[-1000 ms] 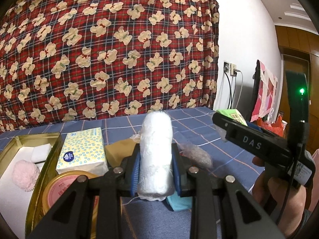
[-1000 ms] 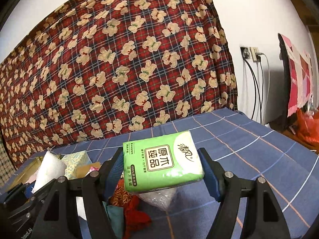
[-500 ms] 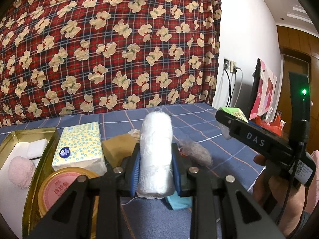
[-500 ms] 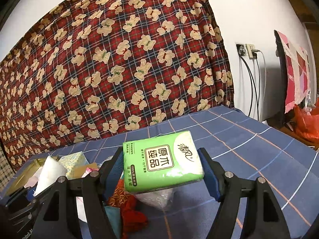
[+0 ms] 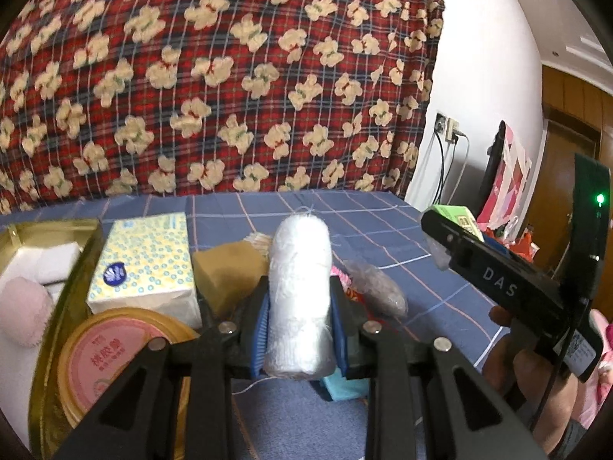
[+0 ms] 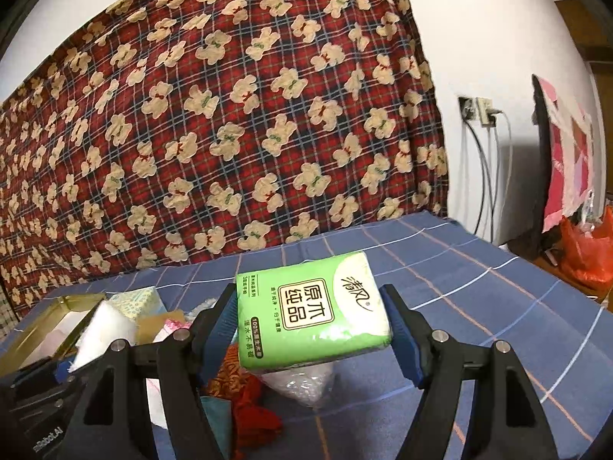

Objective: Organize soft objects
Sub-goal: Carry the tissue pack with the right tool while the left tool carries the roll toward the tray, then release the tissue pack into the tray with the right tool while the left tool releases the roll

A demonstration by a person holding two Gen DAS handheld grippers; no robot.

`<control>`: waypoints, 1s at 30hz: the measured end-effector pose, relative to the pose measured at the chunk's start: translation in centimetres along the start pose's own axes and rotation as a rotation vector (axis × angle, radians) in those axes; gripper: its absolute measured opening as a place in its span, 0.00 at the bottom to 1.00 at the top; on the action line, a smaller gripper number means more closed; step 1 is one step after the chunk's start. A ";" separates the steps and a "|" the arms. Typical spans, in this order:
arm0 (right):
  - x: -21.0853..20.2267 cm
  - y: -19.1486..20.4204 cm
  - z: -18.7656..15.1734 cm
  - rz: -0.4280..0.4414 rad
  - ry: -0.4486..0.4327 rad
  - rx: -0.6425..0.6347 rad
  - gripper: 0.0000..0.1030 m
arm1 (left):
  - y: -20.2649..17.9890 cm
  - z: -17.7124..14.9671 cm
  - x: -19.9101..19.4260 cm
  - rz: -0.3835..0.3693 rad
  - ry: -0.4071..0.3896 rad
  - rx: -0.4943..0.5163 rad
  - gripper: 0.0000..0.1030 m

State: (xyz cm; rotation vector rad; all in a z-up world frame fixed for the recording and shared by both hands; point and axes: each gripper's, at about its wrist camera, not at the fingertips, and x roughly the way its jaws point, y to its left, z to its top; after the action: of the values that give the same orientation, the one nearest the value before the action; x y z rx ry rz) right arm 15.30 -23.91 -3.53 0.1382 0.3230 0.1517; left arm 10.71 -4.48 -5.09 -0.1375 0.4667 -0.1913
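A blue checked cloth covers the surface, and a red plaid drape with cream bears fills the upper frame behind it; a white wall with a socket stands at the right.

The left gripper is clamped narrowly on a white gauze roll, which stands upright between the 2 blue pads at lower centre. The right gripper holds a green tissue pack across its width, raised above the cloth in the middle of the right wrist view.

At the left edge lies a gold tin tray with a pink puff inside; a yellow tissue pack and a round pink-lidded tin crowd beside it. The cloth at the right of the right wrist view lies open.
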 end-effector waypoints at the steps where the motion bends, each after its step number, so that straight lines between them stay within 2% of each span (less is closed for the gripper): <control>1: 0.1 0.1 0.0 0.004 0.002 0.001 0.72 | 0.2 0.0 0.1 -0.006 0.009 -0.012 0.26; 5: 0.6 1.0 0.3 0.048 0.029 0.018 0.72 | 1.0 0.2 0.2 0.003 0.038 -0.020 0.26; 18: 1.1 8.1 4.5 0.191 0.046 -0.119 0.72 | 4.8 2.8 -1.9 0.031 0.075 -0.062 0.26; 22: 1.6 11.1 5.7 0.257 0.053 -0.155 0.72 | 6.5 4.0 -4.2 0.073 0.045 -0.059 0.26; 30: 2.7 18.1 6.8 0.383 0.076 -0.220 0.72 | 12.8 5.9 -7.7 0.208 0.011 -0.102 0.26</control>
State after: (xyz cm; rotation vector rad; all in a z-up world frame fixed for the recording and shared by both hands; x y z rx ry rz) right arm 17.72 -6.45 4.90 -0.0255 0.3510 0.5706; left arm 8.62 10.15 1.18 -0.1870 0.4985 0.0358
